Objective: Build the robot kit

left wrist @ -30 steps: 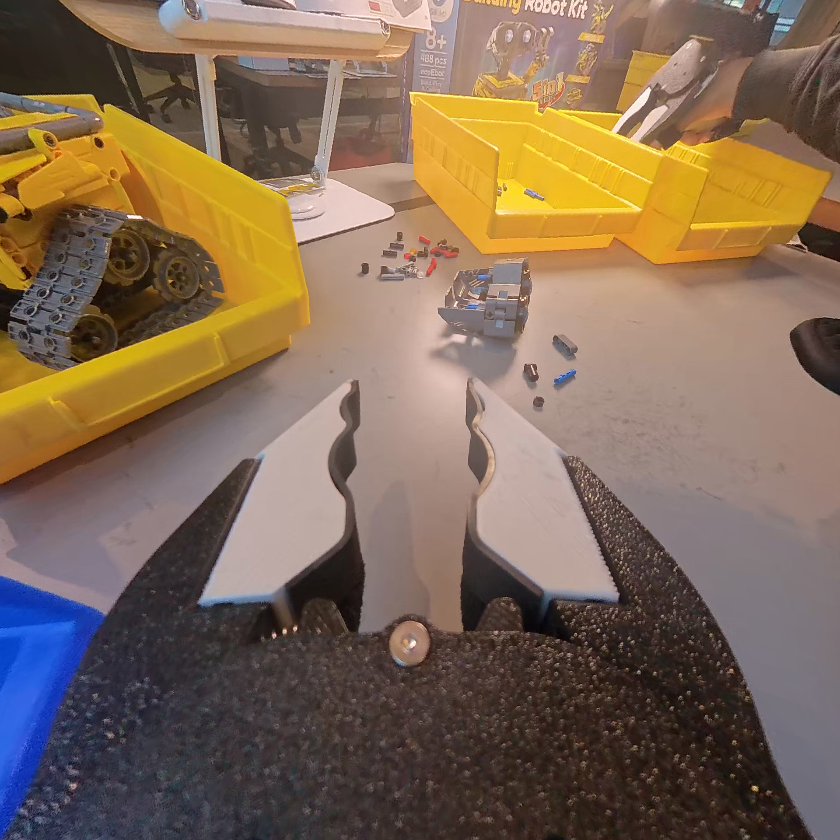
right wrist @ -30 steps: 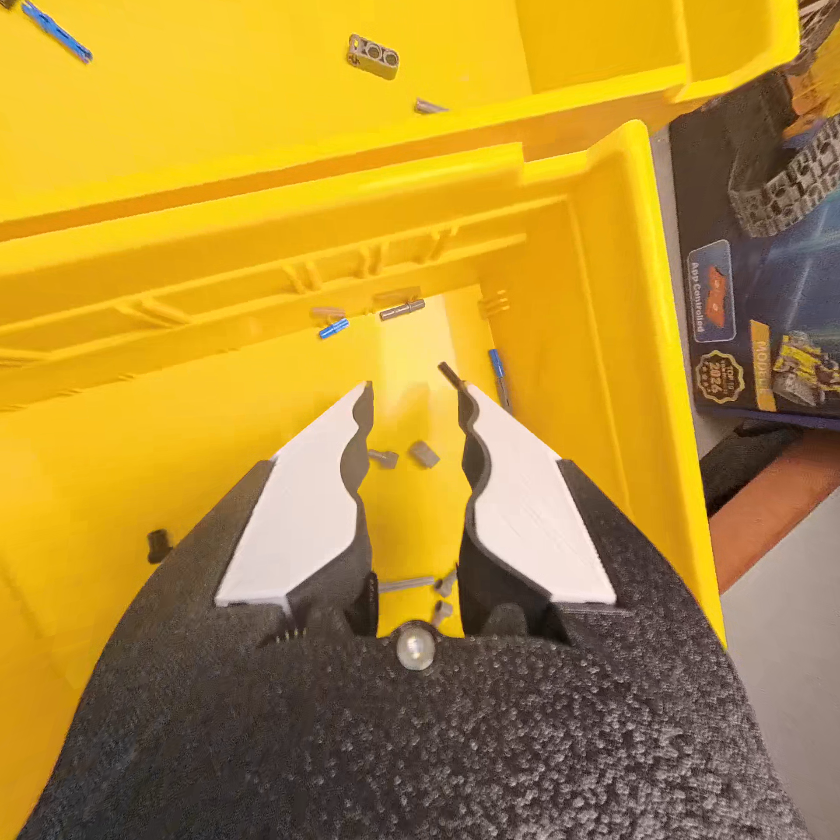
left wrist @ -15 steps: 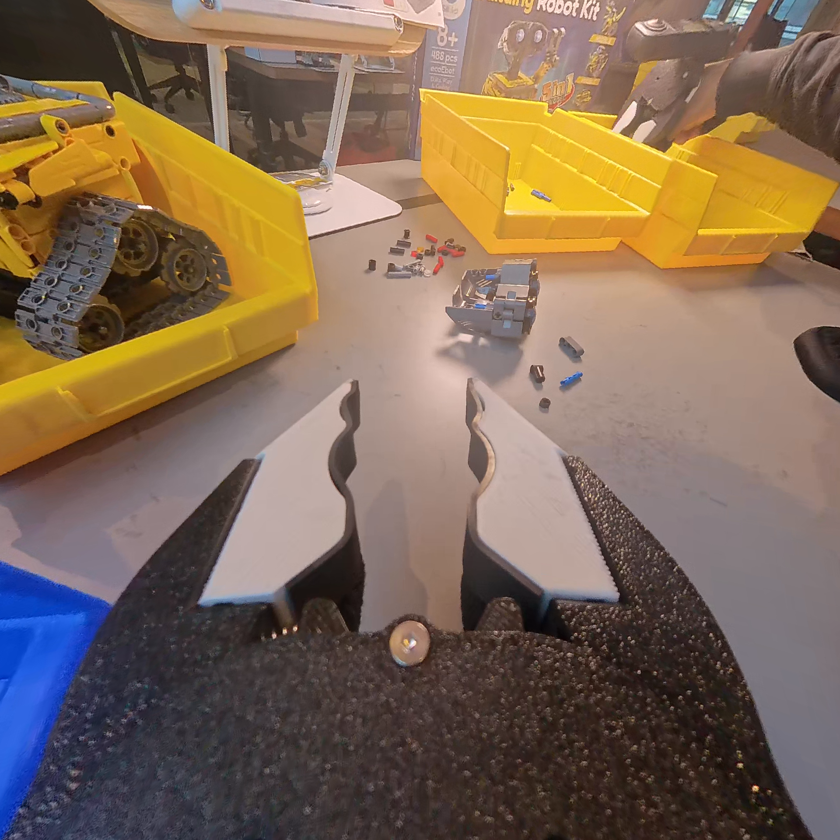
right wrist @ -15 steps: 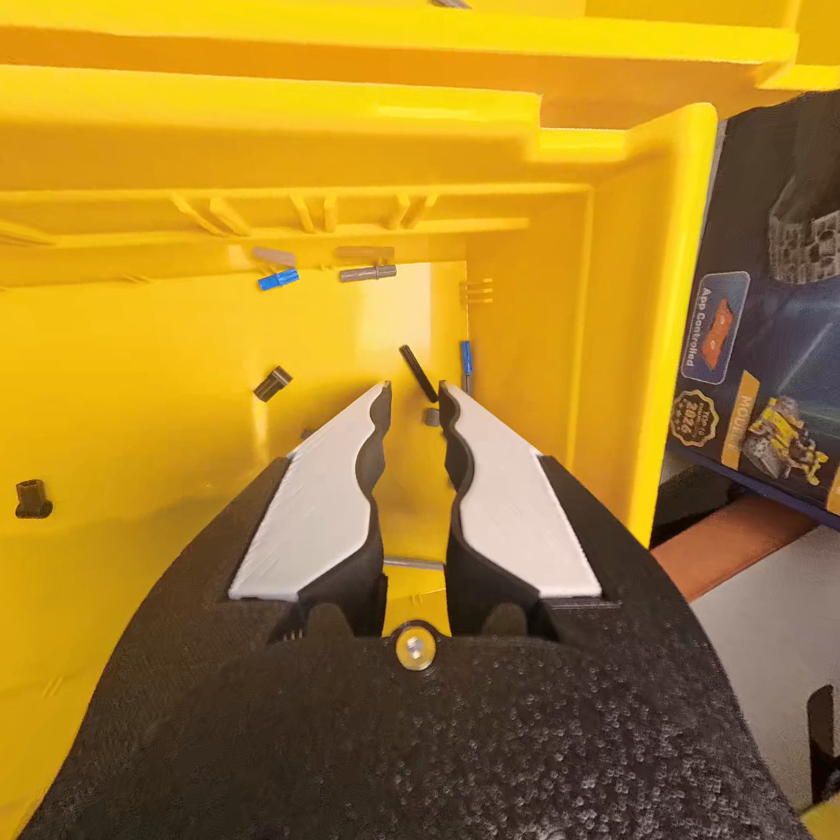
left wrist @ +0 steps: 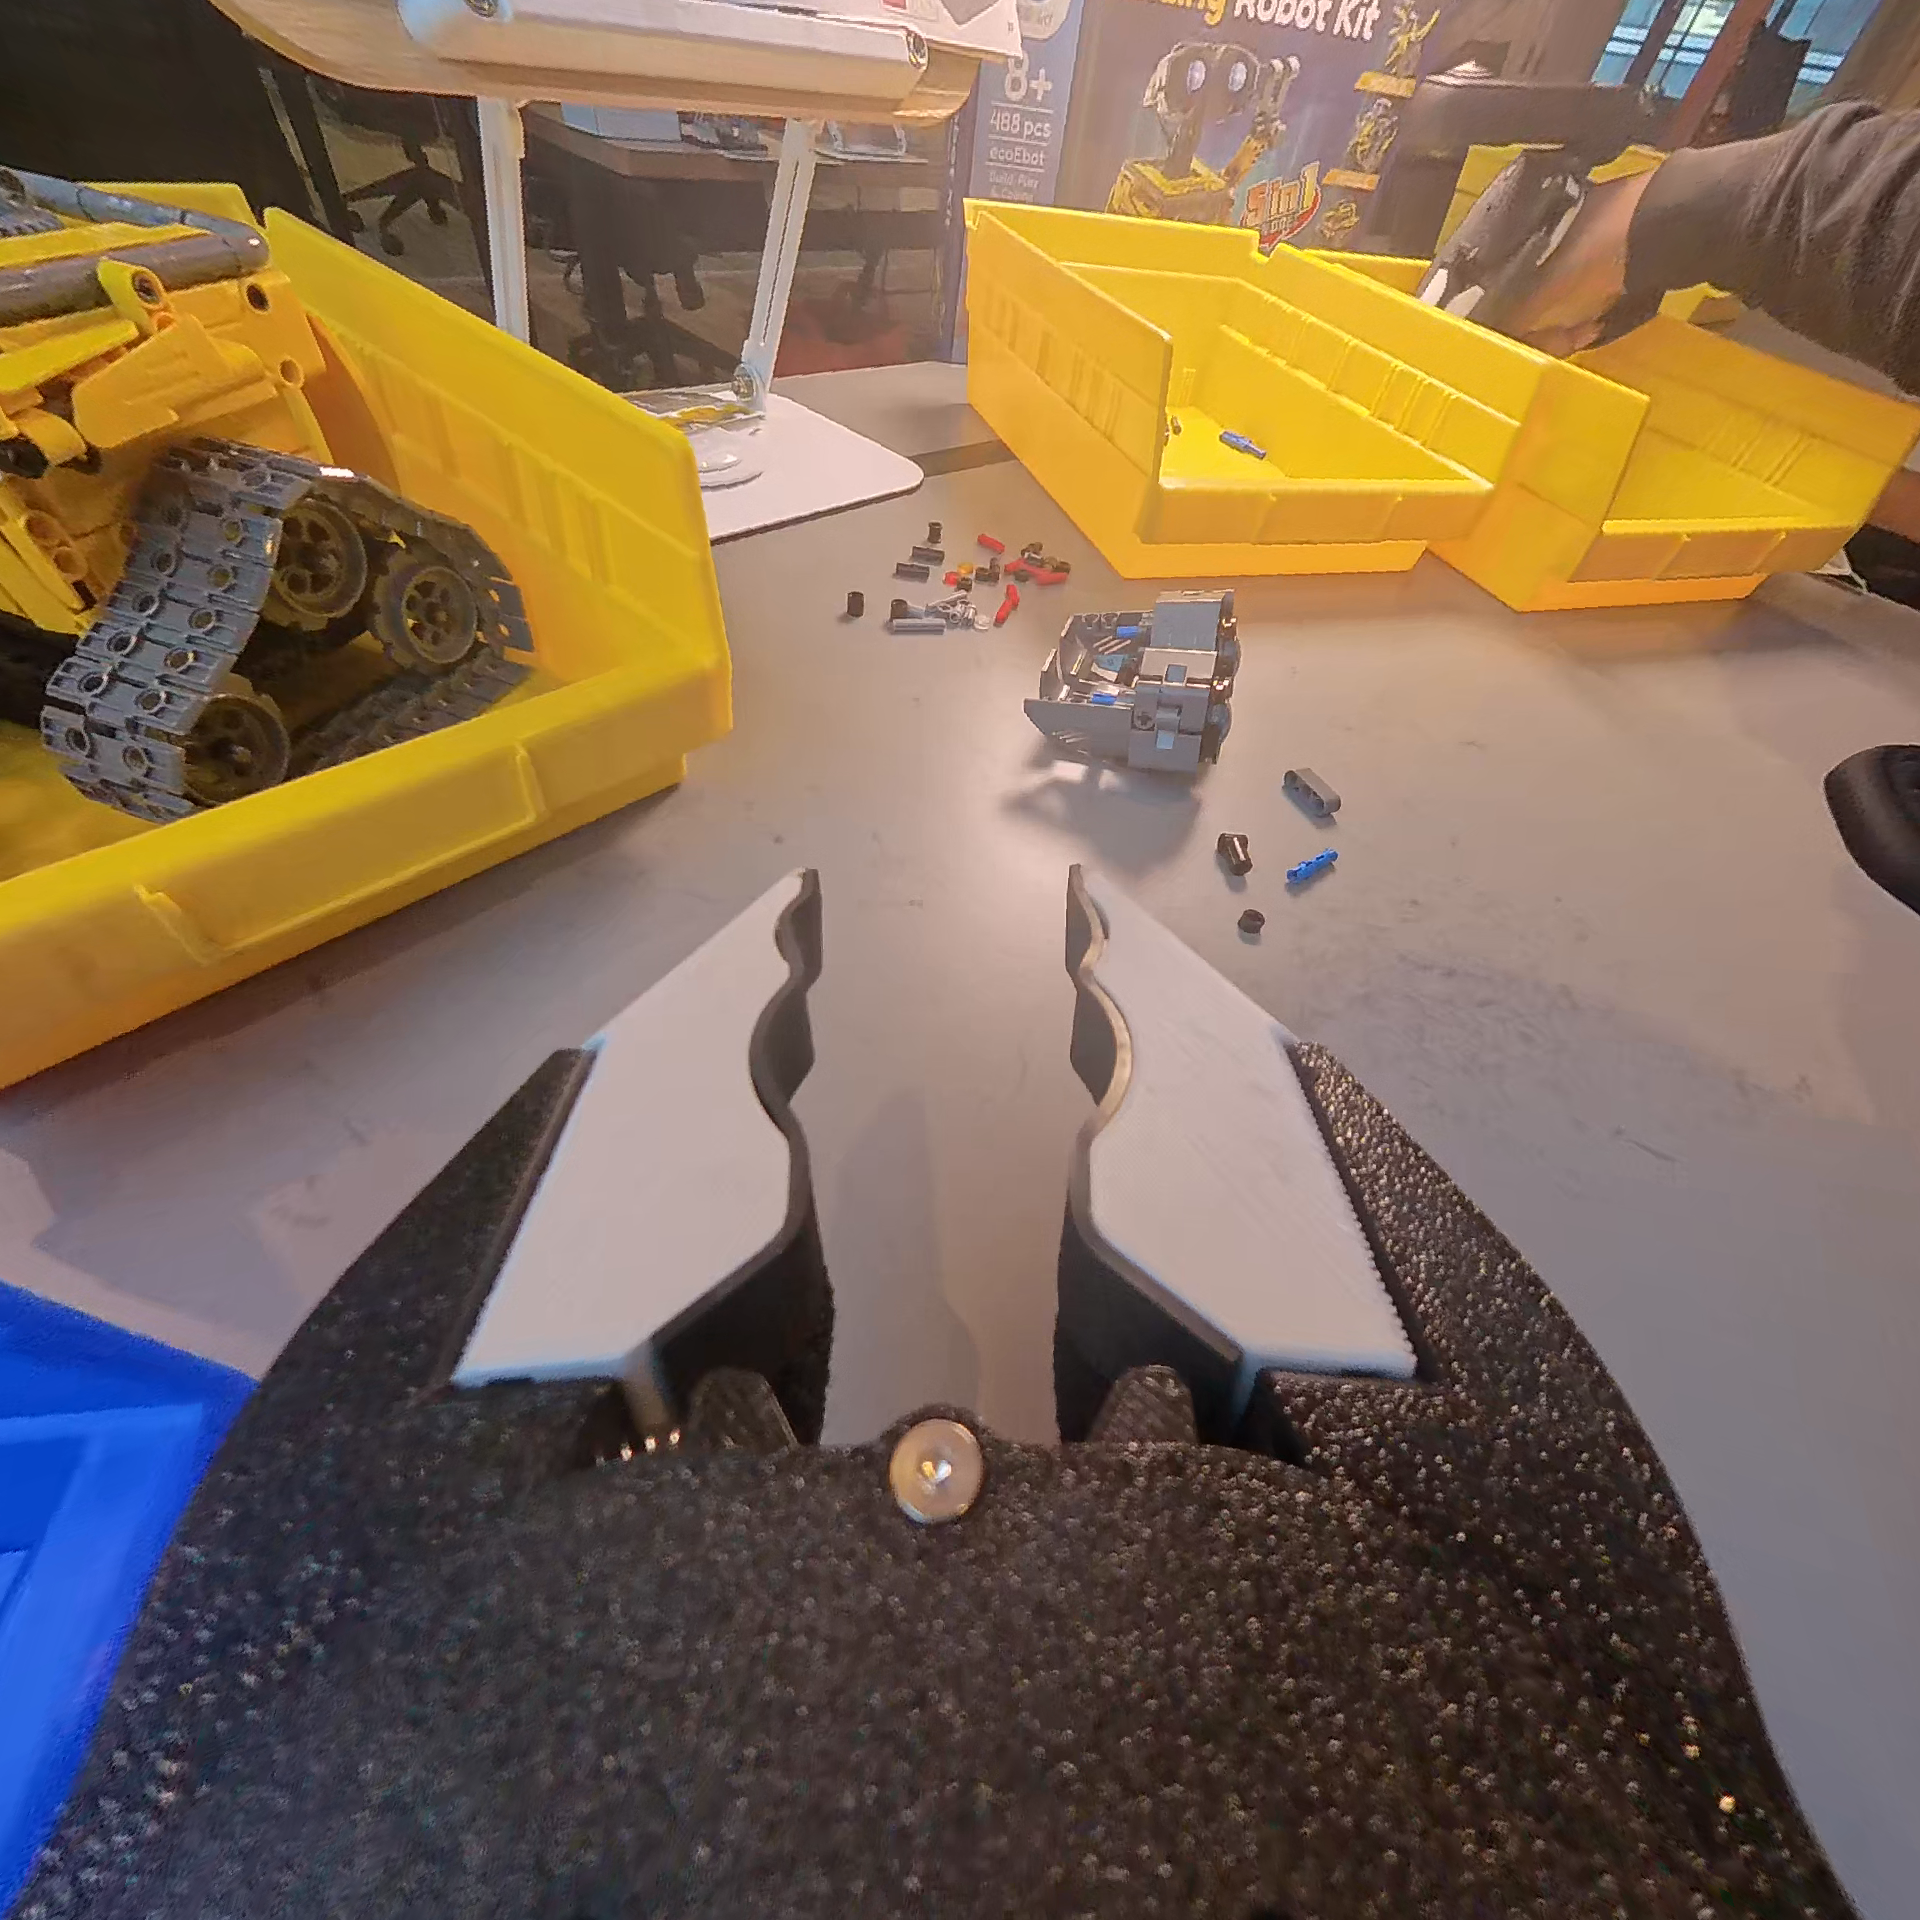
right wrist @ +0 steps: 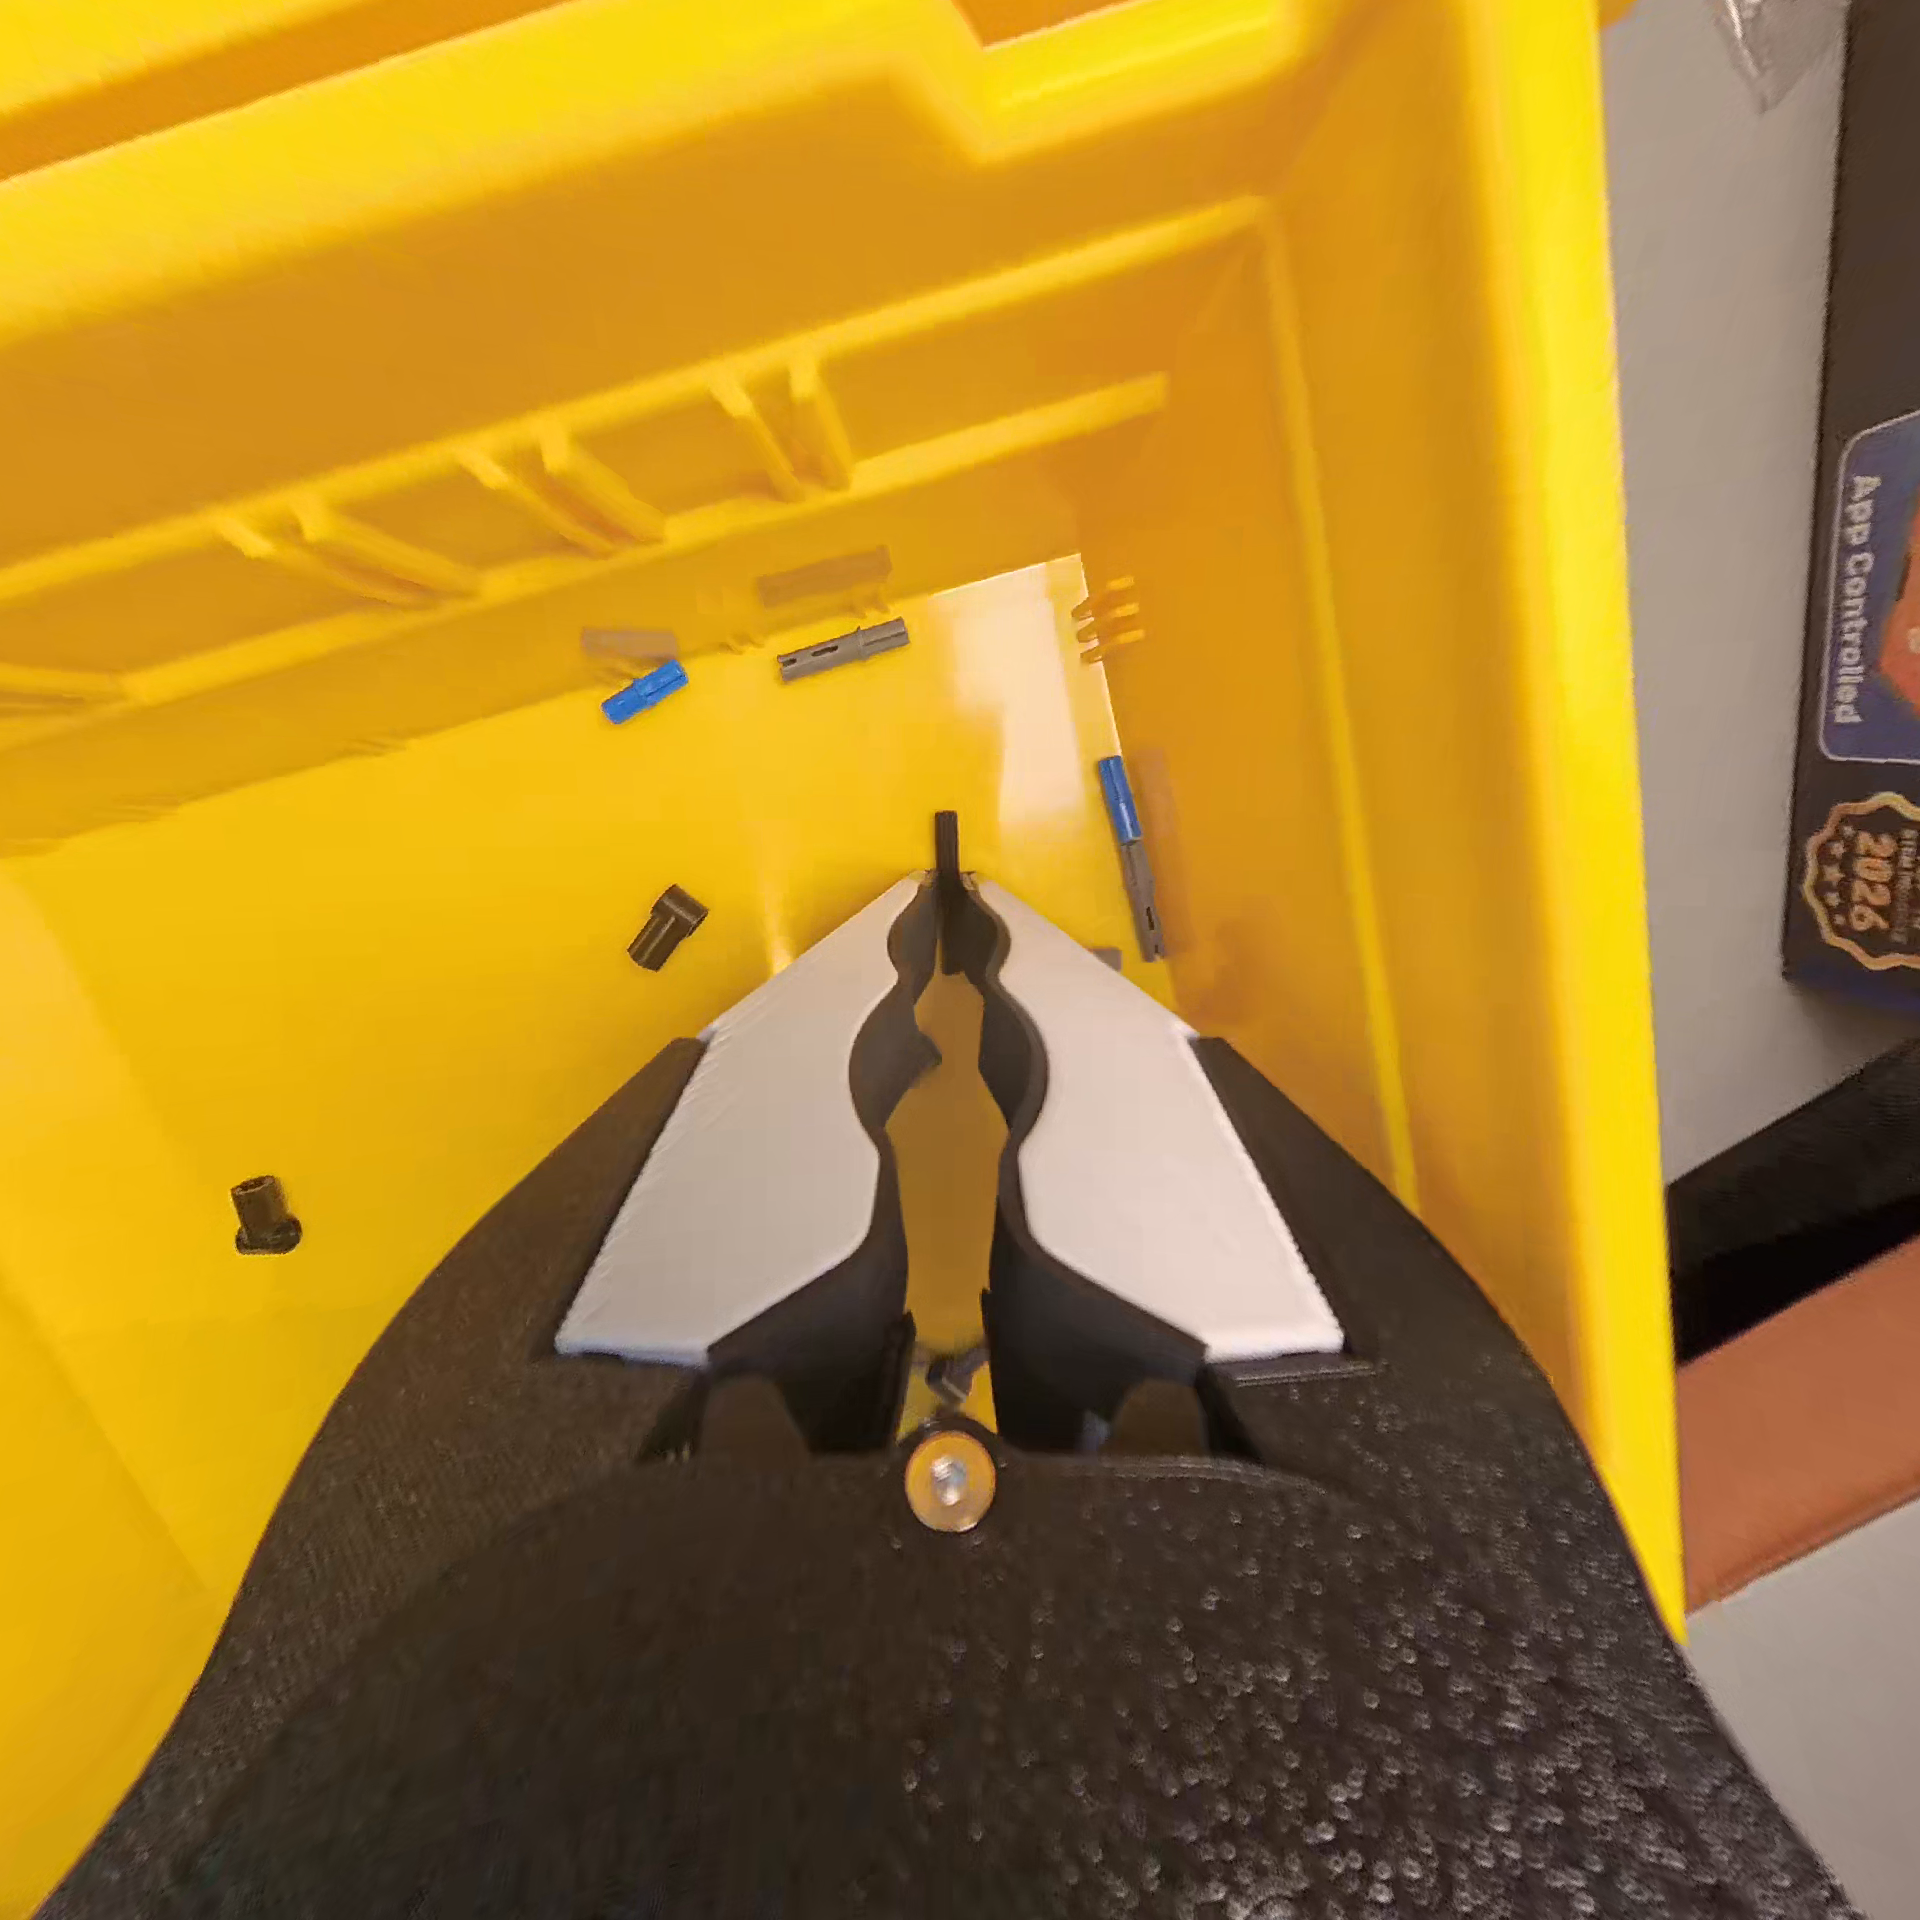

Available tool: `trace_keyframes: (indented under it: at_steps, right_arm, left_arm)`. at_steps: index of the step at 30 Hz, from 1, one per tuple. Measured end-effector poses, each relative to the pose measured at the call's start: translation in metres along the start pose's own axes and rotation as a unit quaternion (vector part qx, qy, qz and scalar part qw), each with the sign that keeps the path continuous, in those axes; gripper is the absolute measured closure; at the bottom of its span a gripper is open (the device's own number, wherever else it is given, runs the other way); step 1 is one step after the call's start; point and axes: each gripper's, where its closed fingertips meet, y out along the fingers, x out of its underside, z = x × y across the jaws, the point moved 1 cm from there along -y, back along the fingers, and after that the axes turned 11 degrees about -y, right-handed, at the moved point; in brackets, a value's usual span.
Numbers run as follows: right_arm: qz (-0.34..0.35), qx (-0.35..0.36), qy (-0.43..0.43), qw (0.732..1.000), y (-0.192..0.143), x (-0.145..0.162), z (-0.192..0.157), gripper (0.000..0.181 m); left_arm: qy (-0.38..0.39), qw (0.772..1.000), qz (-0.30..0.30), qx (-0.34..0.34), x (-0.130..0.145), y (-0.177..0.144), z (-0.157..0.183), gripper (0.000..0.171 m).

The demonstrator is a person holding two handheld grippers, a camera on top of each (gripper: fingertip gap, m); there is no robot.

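Note:
My right gripper (right wrist: 945,883) is inside a yellow bin (right wrist: 1475,727), shut on a thin black axle (right wrist: 945,840) whose end sticks out past the fingertips. Loose on the bin floor around it are a blue pin (right wrist: 644,693), a grey pin (right wrist: 842,651), a blue and grey pin (right wrist: 1130,852) and two black connectors (right wrist: 665,927). My left gripper (left wrist: 940,894) is open and empty, low over the grey table (left wrist: 1507,1091). A grey brick assembly (left wrist: 1143,686) lies ahead of it. The right gripper (left wrist: 1496,270) also shows far right, held in a hand.
A large yellow bin (left wrist: 436,831) at the left holds a yellow tracked vehicle (left wrist: 208,582). Two yellow bins (left wrist: 1247,416) stand at the back right. Small red, black and grey parts (left wrist: 966,582) and a blue pin (left wrist: 1311,864) lie on the table. A blue tray (left wrist: 73,1507) is at the near left. The left gripper is farther from the grey pin (right wrist: 842,651), some 60 cm, than the right, some 5 cm.
My right gripper has closed from open onto the black axle in the bin. My left gripper stays open and has barely moved.

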Motion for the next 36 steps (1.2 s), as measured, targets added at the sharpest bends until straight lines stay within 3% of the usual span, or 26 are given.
trace_keyframes:
  at_steps: [2,4,8,10,12,16,19,21,26,36]
  right_arm:
    - [0.002,0.033,-0.024,0.999,-0.013,-0.007,-0.005,0.18]
    - [0.042,0.096,-0.045,0.994,-0.049,-0.036,-0.009,0.18]
    - [0.17,0.244,-0.137,0.945,-0.149,-0.148,-0.045,0.18]
    - [0.206,0.291,-0.186,0.916,-0.174,-0.213,-0.077,0.18]
    - [0.23,0.299,-0.24,0.894,-0.173,-0.279,-0.115,0.18]
    - [0.254,0.212,-0.295,0.897,-0.129,-0.401,-0.184,0.18]
    - [0.25,0.157,-0.318,0.901,-0.092,-0.477,-0.207,0.18]
    - [0.23,0.143,-0.317,0.909,-0.071,-0.515,-0.204,0.18]
    - [0.154,0.129,-0.325,0.924,-0.025,-0.564,-0.181,0.18]
    - [0.067,0.109,-0.351,0.928,0.004,-0.58,-0.168,0.18]
  left_arm:
    - [0.002,1.0,0.001,0.002,0.0,0.0,0.001,0.125]
    - [0.003,1.0,0.001,0.002,0.0,0.0,0.001,0.125]
    - [0.004,1.0,0.007,0.002,-0.002,-0.001,0.001,0.125]
    - [0.01,1.0,0.005,-0.002,-0.001,-0.002,0.001,0.125]
    - [0.02,1.0,0.0,-0.007,0.001,-0.004,0.001,0.126]
    - [0.039,0.999,0.0,-0.012,0.001,-0.006,0.005,0.126]
    - [0.048,0.999,0.001,-0.014,0.0,-0.008,0.007,0.126]
    - [0.055,0.998,0.004,-0.017,0.0,-0.011,0.007,0.126]
    - [0.051,0.998,0.023,-0.016,-0.007,-0.019,0.007,0.126]
    - [0.048,0.998,0.033,-0.004,-0.012,-0.024,0.01,0.126]
